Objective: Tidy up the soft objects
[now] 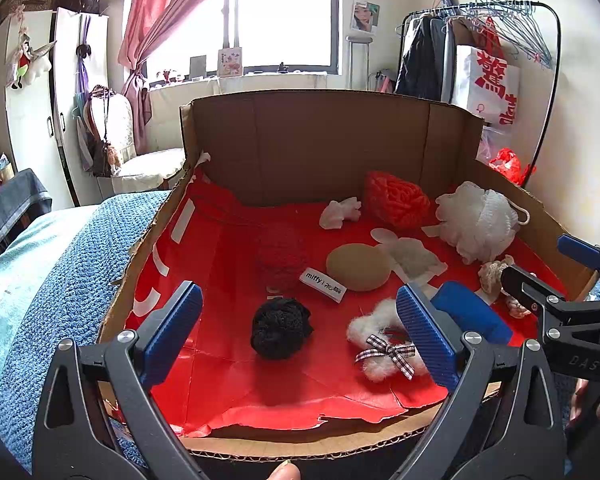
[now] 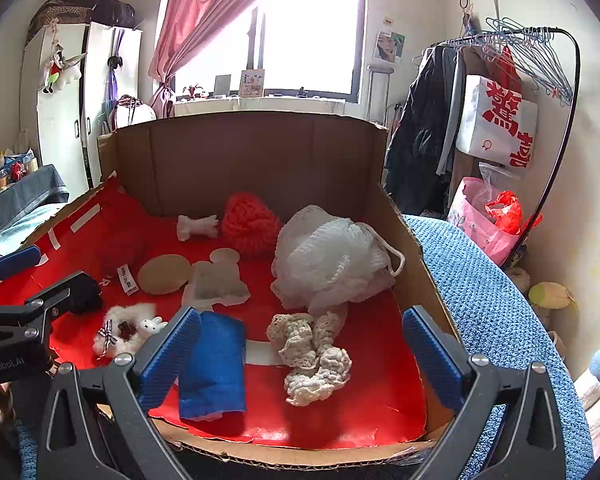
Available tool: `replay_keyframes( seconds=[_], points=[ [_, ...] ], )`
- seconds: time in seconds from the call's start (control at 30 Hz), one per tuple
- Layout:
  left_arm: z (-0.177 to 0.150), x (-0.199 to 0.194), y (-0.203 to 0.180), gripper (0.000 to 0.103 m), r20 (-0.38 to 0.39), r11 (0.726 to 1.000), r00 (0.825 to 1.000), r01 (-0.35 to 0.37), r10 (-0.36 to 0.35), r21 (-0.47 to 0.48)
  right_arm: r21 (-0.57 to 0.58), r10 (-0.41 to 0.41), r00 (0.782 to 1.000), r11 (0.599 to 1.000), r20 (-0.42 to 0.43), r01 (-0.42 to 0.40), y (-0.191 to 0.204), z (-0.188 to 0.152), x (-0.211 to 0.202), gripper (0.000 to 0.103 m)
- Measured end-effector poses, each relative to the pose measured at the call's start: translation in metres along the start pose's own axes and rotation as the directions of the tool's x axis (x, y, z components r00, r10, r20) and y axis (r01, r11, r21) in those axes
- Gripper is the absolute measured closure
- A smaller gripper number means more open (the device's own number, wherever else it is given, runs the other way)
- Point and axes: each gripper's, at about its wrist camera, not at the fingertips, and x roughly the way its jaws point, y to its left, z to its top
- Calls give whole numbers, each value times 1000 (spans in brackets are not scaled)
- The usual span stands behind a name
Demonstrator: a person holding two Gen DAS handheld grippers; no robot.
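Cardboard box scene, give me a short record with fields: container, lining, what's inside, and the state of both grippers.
container: cardboard box, front side open
lining: red paper
white items: bath pouf, fluffy scrunchie, cream crochet piece
dark item: black ball
other items: red yarn, tan sponge, blue cloth
left gripper: open, empty
right gripper: open, empty

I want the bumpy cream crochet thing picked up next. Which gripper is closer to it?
Probably the right gripper: its open fingers frame the cream crocheted cloth directly ahead. The left gripper faces the black yarn ball instead.
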Motion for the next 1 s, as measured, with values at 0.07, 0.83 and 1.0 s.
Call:
replay_keyframes(
  seconds=[0.07, 0.83, 1.0],
  points=[
    [0, 0, 0, 4, 0, 1000, 1000, -1, 1, 0, 0, 0, 1000, 1000, 0, 0, 0, 0, 0, 0],
    [2, -94, -5, 4, 33, 1000, 999, 28, -29, 9, 32, 60, 997, 998, 50, -62, -4, -8, -113, 0],
    [-24, -102, -5, 4, -50, 999, 998, 35, -36, -15, 43, 71, 995, 997, -64, -69, 2, -44, -109, 0]
  ],
)
